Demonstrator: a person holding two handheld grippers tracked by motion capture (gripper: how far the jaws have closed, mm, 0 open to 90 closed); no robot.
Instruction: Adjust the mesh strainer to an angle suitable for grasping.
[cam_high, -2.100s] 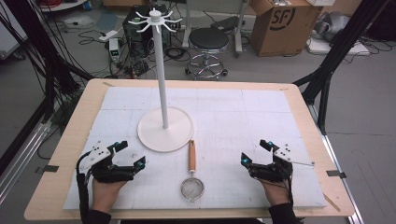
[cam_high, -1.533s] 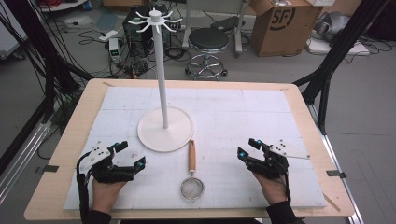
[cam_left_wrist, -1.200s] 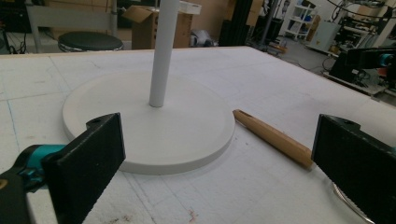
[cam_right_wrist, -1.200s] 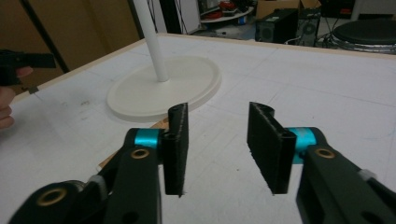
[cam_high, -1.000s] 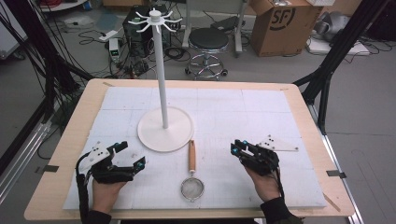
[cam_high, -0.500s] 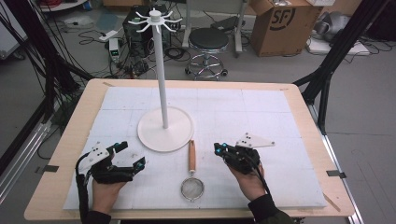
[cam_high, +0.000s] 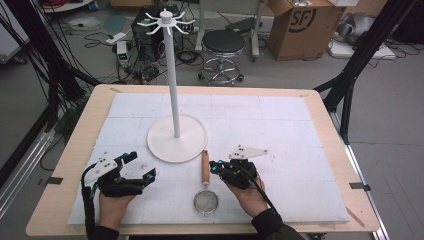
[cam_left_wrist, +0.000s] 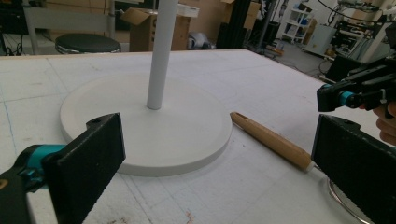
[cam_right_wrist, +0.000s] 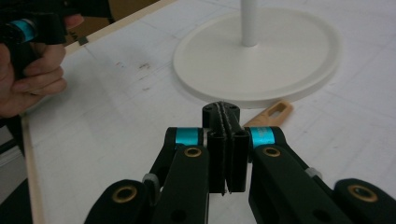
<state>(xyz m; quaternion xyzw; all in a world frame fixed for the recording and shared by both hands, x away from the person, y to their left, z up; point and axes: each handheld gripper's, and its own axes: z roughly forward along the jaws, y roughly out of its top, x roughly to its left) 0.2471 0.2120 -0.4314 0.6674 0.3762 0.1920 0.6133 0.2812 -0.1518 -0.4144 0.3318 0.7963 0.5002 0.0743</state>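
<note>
White hook stand (cam_high: 176, 134) on foam mat (cam_high: 280, 125), wooden table (cam_high: 82, 150) — black stool (cam_high: 223, 44), cardboard box (cam_high: 300, 22) behind.

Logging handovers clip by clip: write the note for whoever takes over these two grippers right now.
Left gripper: open, empty, beside the white stand's base.
Right gripper: shut, empty, just right of the strainer's wooden handle.
Strainer: flat on the white mat, handle end toward the base, mesh end near the table's front edge.
Done: nothing lifted yet.
Left: probably grasp the handle and hang the strainer on the stand's hooks.
</note>
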